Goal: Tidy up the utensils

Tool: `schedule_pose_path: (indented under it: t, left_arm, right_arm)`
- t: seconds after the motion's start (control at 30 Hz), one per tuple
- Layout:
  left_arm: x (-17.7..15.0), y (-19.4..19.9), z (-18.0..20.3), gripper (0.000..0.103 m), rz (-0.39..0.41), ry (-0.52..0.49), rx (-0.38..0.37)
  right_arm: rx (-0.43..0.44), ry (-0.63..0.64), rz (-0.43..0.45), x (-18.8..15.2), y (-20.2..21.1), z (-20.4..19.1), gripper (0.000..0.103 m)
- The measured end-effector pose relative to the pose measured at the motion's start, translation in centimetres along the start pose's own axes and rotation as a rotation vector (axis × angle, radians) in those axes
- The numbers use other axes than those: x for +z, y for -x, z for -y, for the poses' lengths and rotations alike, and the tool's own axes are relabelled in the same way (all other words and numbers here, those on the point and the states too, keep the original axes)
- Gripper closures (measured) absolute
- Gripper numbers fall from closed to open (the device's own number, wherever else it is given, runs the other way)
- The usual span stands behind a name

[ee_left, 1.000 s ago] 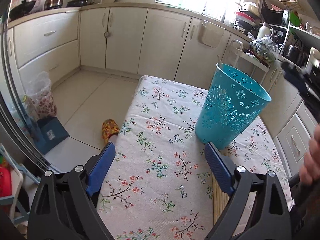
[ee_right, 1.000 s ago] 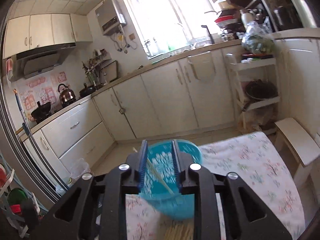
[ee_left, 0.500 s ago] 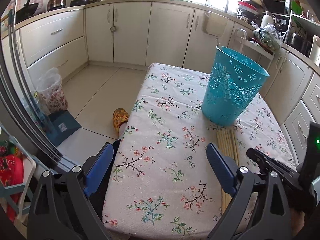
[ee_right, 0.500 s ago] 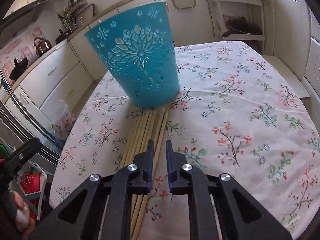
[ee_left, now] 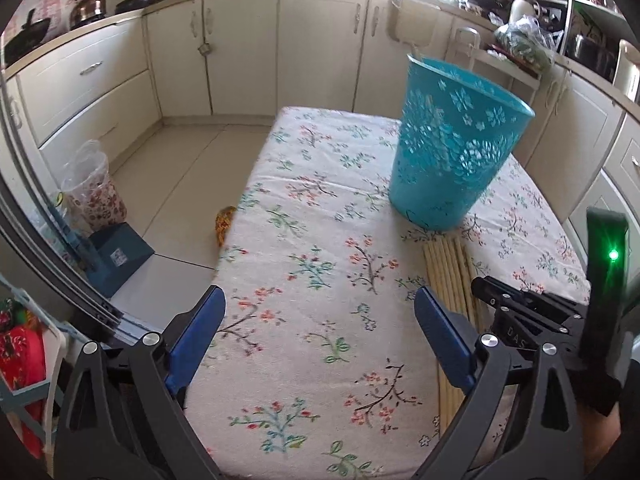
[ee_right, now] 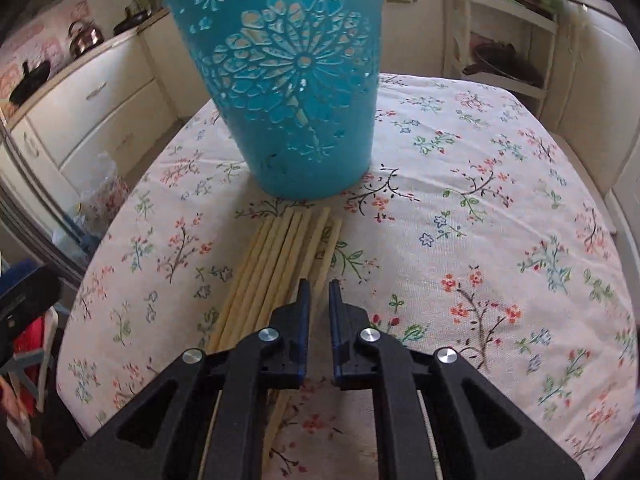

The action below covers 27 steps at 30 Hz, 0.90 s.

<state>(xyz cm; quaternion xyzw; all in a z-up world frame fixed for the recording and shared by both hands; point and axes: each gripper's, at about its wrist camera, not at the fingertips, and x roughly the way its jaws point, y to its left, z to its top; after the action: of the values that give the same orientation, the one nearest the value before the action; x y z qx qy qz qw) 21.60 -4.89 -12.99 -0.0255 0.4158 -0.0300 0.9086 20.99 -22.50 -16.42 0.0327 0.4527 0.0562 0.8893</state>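
A teal cut-out basket [ee_left: 452,152] stands upright on the flowered tablecloth [ee_left: 320,264]; it also shows in the right wrist view [ee_right: 288,80]. Several wooden chopsticks [ee_right: 276,268] lie side by side in front of it, also in the left wrist view [ee_left: 448,272]. A chopstick tip sticks above the basket's far rim [ee_left: 416,54]. My right gripper [ee_right: 318,292] hovers low over the near part of the chopsticks, jaws a narrow gap apart with nothing between them; it also shows in the left wrist view [ee_left: 520,304]. My left gripper [ee_left: 316,320] is wide open and empty over the table's near left.
The table's left edge drops to a tiled floor with a slipper [ee_left: 225,220], a patterned bin [ee_left: 94,192] and a blue dustpan [ee_left: 120,252]. Cream cabinets [ee_left: 240,48] line the back wall. A white shelf rack [ee_right: 508,44] stands behind the table's right side.
My right gripper has come down from above the basket to just over the chopsticks, and its jaws have opened slightly. My left gripper has pulled back a little and stays open.
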Motion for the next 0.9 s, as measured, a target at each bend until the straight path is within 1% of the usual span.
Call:
schedule_pose_path:
  t: [0.07,0.1,0.23,0.3,0.47,0.67,0.9]
  left_arm:
    - [0.2,-1.3,1.3,0.011,-0.025,-0.029,-0.012]
    - [0.2,-1.8,1.8,0.011,-0.032,-0.04,-0.013]
    - [0.7,-5.1,4.1,0.012,-0.084,-0.076,0.002]
    - [1.0,-6.5,5.0,0.012,-0.109,-0.091,0.009]
    - [1.3,-8.9,6.5,0.012,-0.143,-0.139,0.039]
    - [1.6,-9.5,6.9,0.012,-0.146,-0.148,0.045]
    - [1.4,-10.2,7.4,0.013,-0.16,-0.158,0.032]
  right_arm:
    - [-0.024,0.034,-0.012,-0.1,0.3,0.7,0.096]
    - [-0.024,0.028,-0.014,-0.2,0.4,1.2,0.096]
    - [0.031,-0.085,-0.007,-0.9,0.9,4.2,0.096]
    - [0.047,-0.114,-0.003,-1.0,0.8,4.4,0.096]
    - [0.069,-0.126,-0.004,-0.8,0.7,4.4,0.095]
    - [0.081,-0.133,-0.008,-0.8,0.7,4.6,0.095]
    - [0.09,-0.136,-0.009,-0.7,0.7,4.5,0.095]
